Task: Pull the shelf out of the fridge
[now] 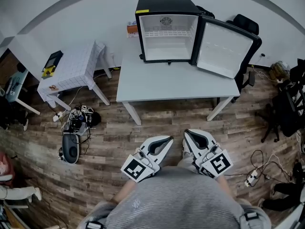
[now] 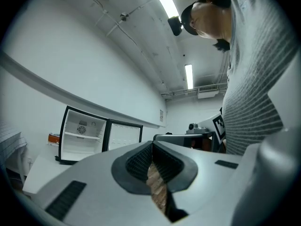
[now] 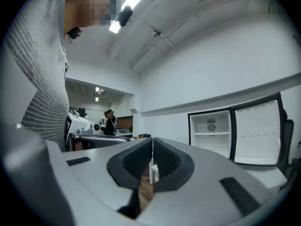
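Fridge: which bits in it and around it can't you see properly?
- Shelf: head view, too small to tell how it sits on its rails.
- Orange thing: head view, mostly hidden behind the fridge.
- Chair: head view, mostly hidden by the open door.

Wood-plank floor [image 1: 157,123]; matt table [image 1: 176,82]; shelf [image 1: 167,33] seemingly wire.

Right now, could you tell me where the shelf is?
In the head view, the shelf sits high inside the open fridge on the white table ahead.
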Tool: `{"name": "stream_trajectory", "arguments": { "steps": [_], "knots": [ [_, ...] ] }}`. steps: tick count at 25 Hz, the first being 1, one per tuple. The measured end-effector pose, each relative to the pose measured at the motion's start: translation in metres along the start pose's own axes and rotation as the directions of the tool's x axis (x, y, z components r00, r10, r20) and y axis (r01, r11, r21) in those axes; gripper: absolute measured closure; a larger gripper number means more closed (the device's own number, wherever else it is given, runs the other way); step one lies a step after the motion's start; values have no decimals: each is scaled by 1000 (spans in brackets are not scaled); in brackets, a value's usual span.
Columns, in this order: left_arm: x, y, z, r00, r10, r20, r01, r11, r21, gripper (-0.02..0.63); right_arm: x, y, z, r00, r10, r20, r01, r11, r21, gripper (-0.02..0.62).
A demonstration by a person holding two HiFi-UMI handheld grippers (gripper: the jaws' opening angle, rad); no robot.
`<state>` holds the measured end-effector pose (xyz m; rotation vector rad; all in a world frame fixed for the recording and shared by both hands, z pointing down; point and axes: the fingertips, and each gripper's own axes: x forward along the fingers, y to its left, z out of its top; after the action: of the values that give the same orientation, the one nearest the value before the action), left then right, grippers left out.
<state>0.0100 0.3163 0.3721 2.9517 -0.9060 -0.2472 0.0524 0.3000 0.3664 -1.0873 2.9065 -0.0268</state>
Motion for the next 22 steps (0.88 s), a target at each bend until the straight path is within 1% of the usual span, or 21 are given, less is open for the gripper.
{"name": "stream_trajectory", "arguments": {
  "steps": [7, 12, 15, 18, 22],
  "knots": [
    [51, 33, -5, 1000, 14, -2, -14, 1000, 2, 595, 16, -59, -1, 1000, 5, -5, -5, 1000, 10, 581],
    [91, 53, -3, 1000, 19, -12, -19, 1000, 10, 595, 26, -102, 7, 1000, 11, 4, -11, 1000, 22, 581],
    [118, 64, 1, 1000, 21, -15, -20, 1000, 19, 595, 30, -137, 12, 1000, -3, 5, 3, 1000, 4, 581],
    [143, 77, 4, 999, 36, -18, -35, 999, 23, 595, 35, -168, 17, 1000, -7, 11, 7, 1000, -7, 581],
    [178, 93, 4, 998, 64, -25, -64, 997, 36, 595, 39, -207, 17, 1000, 16, -4, -16, 1000, -1, 581]
  ]
}}
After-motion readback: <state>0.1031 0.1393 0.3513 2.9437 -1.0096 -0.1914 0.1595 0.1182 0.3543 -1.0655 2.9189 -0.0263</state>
